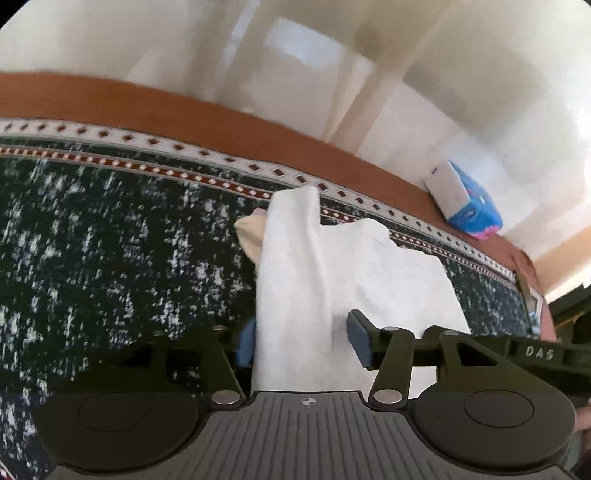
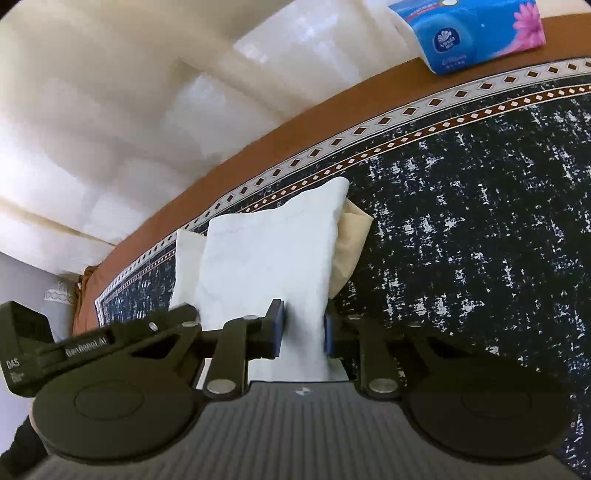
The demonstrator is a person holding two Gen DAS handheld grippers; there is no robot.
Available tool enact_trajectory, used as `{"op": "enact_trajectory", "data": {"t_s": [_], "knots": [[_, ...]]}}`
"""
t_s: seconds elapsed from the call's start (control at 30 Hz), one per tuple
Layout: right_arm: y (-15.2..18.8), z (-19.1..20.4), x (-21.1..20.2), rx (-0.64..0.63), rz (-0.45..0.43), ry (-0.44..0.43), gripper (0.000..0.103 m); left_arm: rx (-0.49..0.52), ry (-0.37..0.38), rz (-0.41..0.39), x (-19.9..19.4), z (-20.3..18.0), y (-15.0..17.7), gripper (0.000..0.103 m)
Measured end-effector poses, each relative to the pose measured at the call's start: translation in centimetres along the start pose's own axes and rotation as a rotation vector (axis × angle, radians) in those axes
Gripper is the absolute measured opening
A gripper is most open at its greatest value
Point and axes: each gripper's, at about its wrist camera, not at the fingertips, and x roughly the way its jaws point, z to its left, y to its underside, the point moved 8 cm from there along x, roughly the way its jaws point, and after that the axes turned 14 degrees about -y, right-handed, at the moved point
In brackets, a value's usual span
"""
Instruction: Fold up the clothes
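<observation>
A white garment (image 1: 351, 266) (image 2: 269, 251), folded into a narrow stack, lies on a dark speckled cloth (image 1: 110, 240) (image 2: 480, 221). A beige piece (image 1: 251, 232) (image 2: 351, 236) sticks out from under it. My left gripper (image 1: 301, 339) stands open and wide over the garment's near end. Its left pad is half hidden by a raised fold, and its right pad (image 1: 360, 339) is clear of the fabric. My right gripper (image 2: 303, 328) is shut on a raised fold of the white garment, with a blue pad against each side.
A blue tissue pack (image 1: 469, 203) (image 2: 476, 29) sits on the brown border (image 1: 147, 107) at the far edge, with a pale tiled floor beyond. The two grippers sit close side by side. The other gripper's dark body (image 1: 535, 350) (image 2: 85, 347) shows in each view.
</observation>
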Motion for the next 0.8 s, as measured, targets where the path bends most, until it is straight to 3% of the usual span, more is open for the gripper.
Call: {"op": "enact_trajectory", "data": {"t_s": [0.07, 0.17, 0.3, 0.47, 0.63, 0.8], "knots": [[0.0, 0.0, 0.1, -0.002, -0.003, 0.002, 0.025, -0.003, -0.007, -0.005, -0.1, 0.0, 0.0, 0.065], [0.0, -0.1, 0.2, 0.004, -0.002, 0.005, 0.024, 0.012, -0.012, -0.004, -0.2, 0.0, -0.1, 0.013], [0.1, -0.1, 0.3, -0.002, 0.019, 0.015, 0.015, 0.067, -0.022, -0.012, -0.6, -0.6, -0.1, 0.006], [-0.1, 0.7, 0.2, -0.01, 0.022, 0.015, 0.012, 0.091, -0.019, -0.036, -1.6, -1.4, -0.7, 0.004], [-0.6, 3.6, -1.6, -0.046, -0.015, -0.026, 0.012, 0.115, 0.028, -0.104, -5.1, -3.0, -1.4, 0.004], [-0.8, 6.8, -5.7, -0.111, -0.096, -0.013, 0.012, 0.167, 0.105, -0.17, -8.9, -5.6, -1.4, 0.004]]}}
